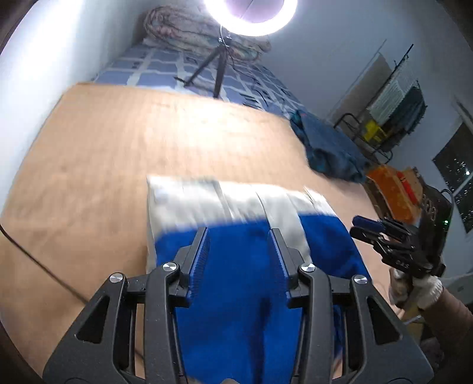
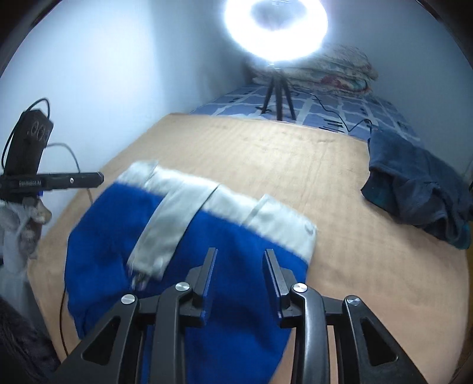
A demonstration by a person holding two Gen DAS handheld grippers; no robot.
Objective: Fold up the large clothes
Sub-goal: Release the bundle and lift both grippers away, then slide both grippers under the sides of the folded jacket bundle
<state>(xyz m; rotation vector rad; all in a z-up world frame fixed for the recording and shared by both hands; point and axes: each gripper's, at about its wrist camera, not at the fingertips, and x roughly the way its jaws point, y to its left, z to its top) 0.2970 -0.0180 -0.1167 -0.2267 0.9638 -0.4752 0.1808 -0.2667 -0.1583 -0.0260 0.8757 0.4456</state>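
blue garment motion-blurred, near end cut off

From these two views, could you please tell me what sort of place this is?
Probably a bedroom: a bed with folded quilts, a laundry rack, and a ring light.

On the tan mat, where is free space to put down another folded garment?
The tan mat is bare between the blue-and-white garment and the checked bedsheet where the ring-light tripod stands. A bare strip also lies left of the garment, toward the wall. The right edge is crowded by the dark blue clothes.
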